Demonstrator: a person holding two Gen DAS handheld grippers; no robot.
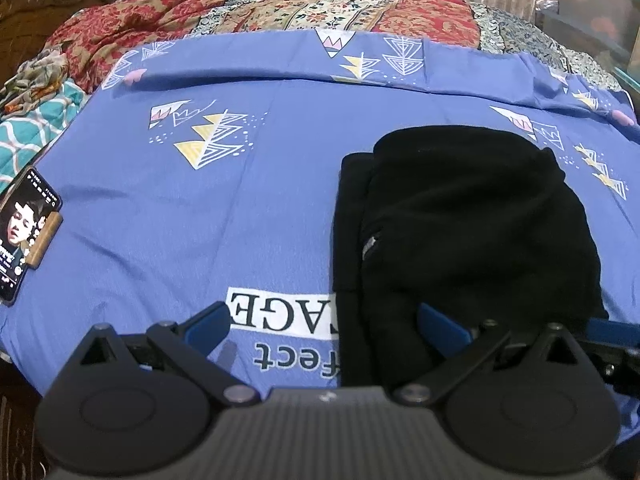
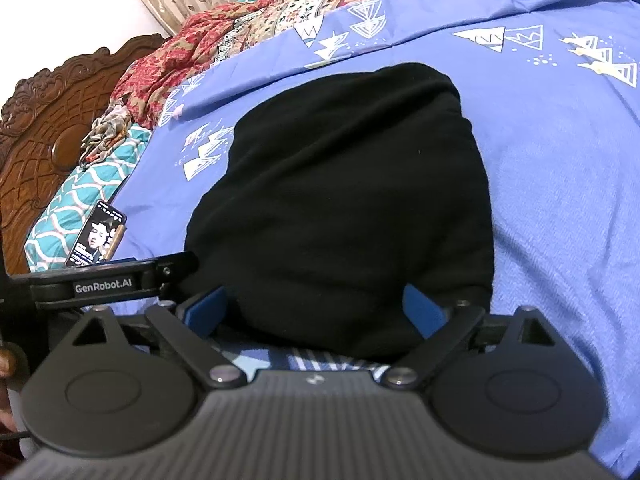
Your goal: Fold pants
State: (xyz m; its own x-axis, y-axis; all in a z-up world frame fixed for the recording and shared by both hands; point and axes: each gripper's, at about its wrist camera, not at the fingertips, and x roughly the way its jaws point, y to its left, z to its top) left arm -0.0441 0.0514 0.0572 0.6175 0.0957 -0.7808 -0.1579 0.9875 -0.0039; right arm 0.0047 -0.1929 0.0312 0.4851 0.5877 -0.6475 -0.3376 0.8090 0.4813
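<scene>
The black pants (image 1: 460, 220) lie folded into a thick bundle on the blue printed bedsheet (image 1: 180, 220). My left gripper (image 1: 326, 322) is open wide at the bundle's near left corner. Its right finger (image 1: 440, 326) rests on the black cloth and its left finger sits over the sheet. In the right wrist view the pants (image 2: 340, 200) fill the middle. My right gripper (image 2: 316, 310) stands open wide, with the bundle's near edge between its blue pads (image 2: 422, 310). The left tool's labelled body (image 2: 104, 286) reaches in from the left to the pants' edge.
A lit phone (image 1: 24, 232) lies on the sheet at the left edge. Red patterned quilts (image 1: 280, 12) are heaped at the far side and a teal cloth (image 2: 80, 200) at the left. A carved wooden headboard (image 2: 44, 132) and a plastic bin (image 1: 600, 12) border the bed.
</scene>
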